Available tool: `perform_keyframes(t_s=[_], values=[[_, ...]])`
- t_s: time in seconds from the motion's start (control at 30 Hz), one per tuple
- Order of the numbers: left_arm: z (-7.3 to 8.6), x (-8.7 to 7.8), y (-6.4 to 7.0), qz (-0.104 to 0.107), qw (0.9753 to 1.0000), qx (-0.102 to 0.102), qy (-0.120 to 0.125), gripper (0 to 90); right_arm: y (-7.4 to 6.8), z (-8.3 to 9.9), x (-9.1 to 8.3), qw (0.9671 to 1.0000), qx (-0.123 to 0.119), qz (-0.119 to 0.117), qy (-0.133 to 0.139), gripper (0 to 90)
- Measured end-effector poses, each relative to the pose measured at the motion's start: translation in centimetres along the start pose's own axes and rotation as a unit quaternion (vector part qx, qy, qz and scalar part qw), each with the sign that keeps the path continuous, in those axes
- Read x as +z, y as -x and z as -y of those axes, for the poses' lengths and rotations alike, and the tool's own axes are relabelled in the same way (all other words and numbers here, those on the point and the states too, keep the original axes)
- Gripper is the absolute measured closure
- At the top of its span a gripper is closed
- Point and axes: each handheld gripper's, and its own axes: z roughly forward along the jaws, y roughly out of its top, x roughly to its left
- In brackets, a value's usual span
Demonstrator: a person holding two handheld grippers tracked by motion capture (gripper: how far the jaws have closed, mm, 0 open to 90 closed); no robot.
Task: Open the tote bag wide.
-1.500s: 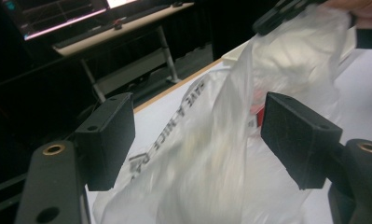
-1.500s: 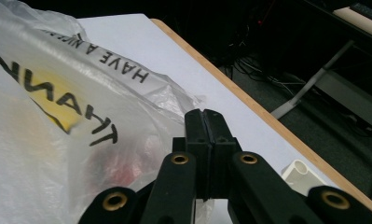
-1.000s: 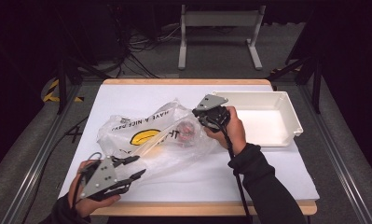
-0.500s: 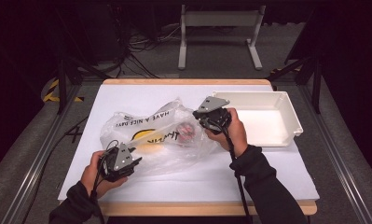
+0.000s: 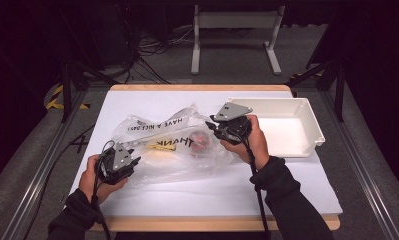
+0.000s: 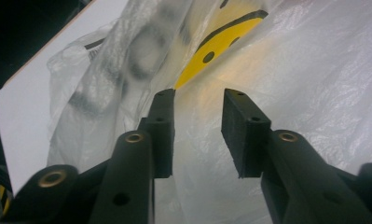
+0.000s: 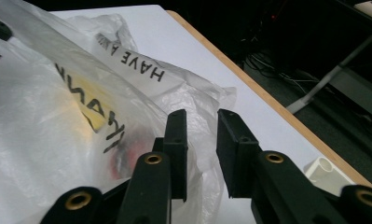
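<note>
High view: both grippers at a thin plastic bag (image 5: 172,145) lying mid-table.
Left gripper (image 5: 118,162) sits at the bag's 8 o'clock edge, jaws apart with film between them; right gripper (image 5: 226,127) at its 2 o'clock edge, jaws narrowly parted around a fold. The bag looks light, limp and slippery, so pinching bunched film near an edge seems best.

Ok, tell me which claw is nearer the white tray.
Right. The right claw sits at the plastic bag's tray-side edge, just beside the white tray; the left claw is at the bag's far corner.
</note>
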Motion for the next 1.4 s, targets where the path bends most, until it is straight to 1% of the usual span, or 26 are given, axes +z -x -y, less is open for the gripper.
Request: perform_keyframes(t_s=[0.07, 0.1, 0.23, 0.33, 0.43, 0.47, 0.53, 0.6, 0.63, 0.67, 0.73, 0.77, 0.8, 0.87, 0.9, 0.93, 0.97, 1.0, 1.07, 1.13, 1.17, 1.23, 1.3, 1.33, 1.37, 1.4], values=[[0.0, 0.0, 0.0, 0.000, 1.0000, 0.000, 0.002, 67.9, -0.1, -0.1, -0.1, 1.0000, -0.001, -0.004, 0.000, 66.6], [-0.1, 0.0, 0.0, 0.006, 1.0000, 0.000, 0.006, 70.3, -0.4, -0.5, -0.3, 1.0000, -0.002, -0.009, 0.000, 58.9], [-0.1, -0.1, 0.0, 0.010, 0.9999, 0.001, 0.010, 71.6, -1.2, -1.4, -1.7, 0.9993, -0.008, -0.023, 0.029, 59.4], [-0.2, -0.3, 0.0, 0.008, 0.9999, 0.002, 0.015, 72.1, -2.0, -2.0, -2.4, 0.9985, -0.020, -0.032, 0.040, 62.7], [-0.2, -0.5, 0.1, 0.009, 0.9998, 0.002, 0.020, 74.1, -3.4, -3.0, -3.2, 0.9962, -0.047, -0.056, 0.048, 72.0], [-0.2, -0.7, 0.1, 0.010, 0.9997, 0.003, 0.023, 74.8, -4.5, -3.4, -3.2, 0.9939, -0.066, -0.076, 0.044, 77.6], [-0.2, -0.8, 0.1, 0.009, 0.9996, 0.002, 0.026, 75.6, -5.6, -3.6, -2.9, 0.9909, -0.088, -0.099, 0.025, 80.5], [-0.2, -0.9, 0.0, 0.007, 0.9995, 0.000, 0.029, 75.6, -6.9, -3.5, -2.0, 0.9863, -0.108, -0.124, -0.012, 81.6], [-0.2, -0.9, 0.0, 0.007, 0.9995, 0.000, 0.029, 75.5, -6.9, -3.5, -2.0, 0.9863, -0.108, -0.124, -0.012, 81.6], [-0.2, -1.0, 0.0, 0.007, 0.9995, -0.001, 0.029, 75.5, -7.5, -3.3, -1.3, 0.9830, -0.118, -0.135, -0.041, 80.3], [-0.2, -1.1, 0.0, 0.009, 0.9995, 0.001, 0.030, 75.3, -8.8, -2.1, 0.5, 0.9719, -0.146, -0.145, -0.115, 75.8], [-0.2, -1.1, 0.0, 0.007, 0.9995, 0.002, 0.030, 75.2, -9.0, -1.6, 1.1, 0.9694, -0.151, -0.144, -0.130, 74.0], [-0.2, -1.2, 0.1, 0.010, 0.9995, 0.002, 0.030, 75.2, -8.8, -0.5, 2.0, 0.9653, -0.164, -0.127, -0.159, 68.5], [-0.2, -1.2, 0.1, 0.010, 0.9995, 0.001, 0.031, 75.0, -8.3, 0.5, 2.5, 0.9676, -0.157, -0.102, -0.169, 62.5], [-0.2, -1.2, 0.1, 0.010, 0.9995, 0.001, 0.031, 75.0, -8.3, 0.5, 2.5, 0.9676, -0.157, -0.102, -0.169, 62.5], [-0.2, -1.1, 0.1, 0.011, 0.9995, 0.002, 0.030, 75.0, -7.7, 1.2, 2.8, 0.9695, -0.155, -0.074, -0.175, 54.6], [-0.2, -1.1, 0.0, 0.010, 0.9995, 0.002, 0.029, 75.0, -7.5, 1.4, 2.9, 0.9696, -0.156, -0.066, -0.177, 53.7], [-0.2, -1.1, 0.0, 0.009, 0.9995, 0.002, 0.029, 74.7, -7.2, 1.7, 2.9, 0.9688, -0.163, -0.042, -0.182, 50.5], [-0.2, -1.1, 0.0, 0.010, 0.9995, 0.001, 0.029, 74.4, -6.9, 2.1, 3.1, 0.9666, -0.173, -0.017, -0.189, 47.4], [-0.1, -1.0, -0.1, 0.010, 0.9996, -0.001, 0.028, 74.3, -6.6, 2.4, 3.3, 0.9661, -0.171, -0.011, -0.193, 46.8], [-0.1, -0.9, -0.1, 0.010, 0.9996, -0.001, 0.026, 73.9, -6.4, 2.6, 3.6, 0.9648, -0.169, -0.010, -0.201, 46.3], [-0.1, -0.9, -0.2, 0.008, 0.9997, 0.001, 0.024, 73.1, -6.1, 2.9, 4.0, 0.9619, -0.170, -0.007, -0.214, 46.2], [0.1, -0.7, -0.3, 0.007, 0.9998, -0.002, 0.021, 71.1, -5.7, 3.3, 4.6, 0.9576, -0.167, -0.006, -0.235, 46.2], [0.1, -0.7, -0.3, 0.007, 0.9998, -0.002, 0.021, 70.0, -5.7, 3.3, 4.6, 0.9576, -0.167, -0.006, -0.235, 46.2], [0.3, -0.7, -0.5, 0.003, 0.9998, -0.004, 0.017, 68.9, -5.5, 3.7, 5.0, 0.9533, -0.172, 0.000, -0.248, 46.5], [0.3, -0.7, -0.6, 0.002, 0.9998, -0.006, 0.017, 67.6, -5.5, 3.8, 5.1, 0.9522, -0.173, 0.002, -0.252, 48.3]])
